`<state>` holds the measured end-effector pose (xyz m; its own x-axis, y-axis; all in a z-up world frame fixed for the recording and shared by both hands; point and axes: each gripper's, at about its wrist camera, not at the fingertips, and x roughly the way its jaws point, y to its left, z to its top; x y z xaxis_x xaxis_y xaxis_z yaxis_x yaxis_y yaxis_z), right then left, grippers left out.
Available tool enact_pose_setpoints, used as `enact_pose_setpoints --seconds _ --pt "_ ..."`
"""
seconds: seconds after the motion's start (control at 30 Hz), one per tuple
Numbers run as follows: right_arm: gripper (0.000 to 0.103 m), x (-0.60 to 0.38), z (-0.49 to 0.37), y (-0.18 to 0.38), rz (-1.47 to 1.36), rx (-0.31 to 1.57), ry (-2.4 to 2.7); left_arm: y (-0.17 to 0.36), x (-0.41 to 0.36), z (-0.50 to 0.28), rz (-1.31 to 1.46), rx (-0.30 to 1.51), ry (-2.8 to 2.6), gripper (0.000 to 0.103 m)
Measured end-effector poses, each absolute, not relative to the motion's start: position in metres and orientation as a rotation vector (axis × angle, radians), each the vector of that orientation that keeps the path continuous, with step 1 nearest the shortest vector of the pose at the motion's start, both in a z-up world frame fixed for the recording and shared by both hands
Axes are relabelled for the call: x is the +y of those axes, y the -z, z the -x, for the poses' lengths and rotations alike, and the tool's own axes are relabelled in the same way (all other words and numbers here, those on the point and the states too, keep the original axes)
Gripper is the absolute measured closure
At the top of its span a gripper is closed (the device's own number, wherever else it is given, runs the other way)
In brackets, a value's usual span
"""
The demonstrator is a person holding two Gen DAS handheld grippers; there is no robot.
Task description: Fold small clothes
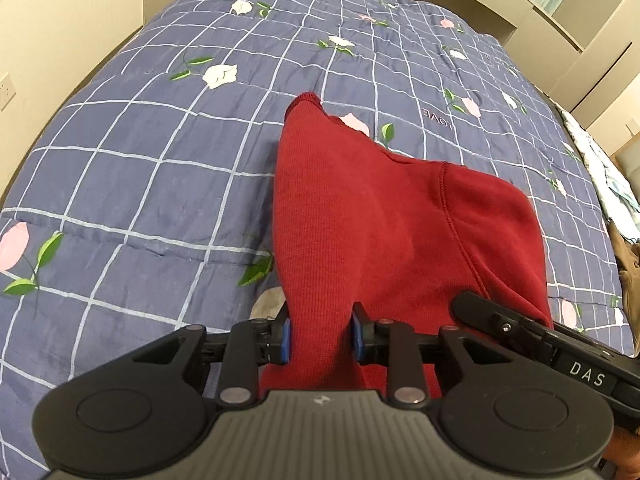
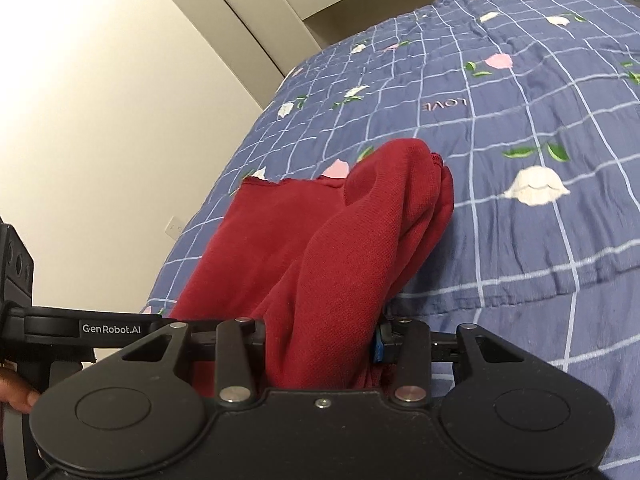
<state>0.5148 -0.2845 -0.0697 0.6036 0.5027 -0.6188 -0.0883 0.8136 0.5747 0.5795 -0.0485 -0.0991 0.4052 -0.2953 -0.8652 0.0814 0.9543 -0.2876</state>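
Note:
A small dark red knit garment (image 1: 380,216) lies on a blue checked floral quilt (image 1: 140,168). My left gripper (image 1: 320,336) is shut on its near edge, with red cloth bunched between the blue pads. The right gripper's body (image 1: 520,328) shows at the garment's right side in the left wrist view. In the right wrist view the same red garment (image 2: 320,248) is humped and partly folded over on itself, and my right gripper (image 2: 320,340) is shut on a thick fold of it. The left gripper's body (image 2: 80,328) shows at far left.
The quilt (image 2: 540,120) covers a bed that fills both views. Cream walls and cupboards (image 1: 540,4) stand beyond the far edge. A wall socket (image 2: 176,226) is at left. Other cloth and a brown item (image 1: 628,256) lie at the bed's right edge.

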Motion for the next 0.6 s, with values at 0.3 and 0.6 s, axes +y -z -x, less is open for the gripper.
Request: enact_pose_setpoints --seconds 0.3,0.6 --pt "0.055 -0.2861 -0.5168 0.0702 -0.526 0.875 -0.36 0.1008 -0.0511 -0.5808 0.217 1.138 0.222 0.068" --pt "0.049 -0.2869 -0.5165 0.0696 -0.5 0.88 -0.37 0.101 -0.0539 -0.5805 0.212 1.141 0.193 0.06"
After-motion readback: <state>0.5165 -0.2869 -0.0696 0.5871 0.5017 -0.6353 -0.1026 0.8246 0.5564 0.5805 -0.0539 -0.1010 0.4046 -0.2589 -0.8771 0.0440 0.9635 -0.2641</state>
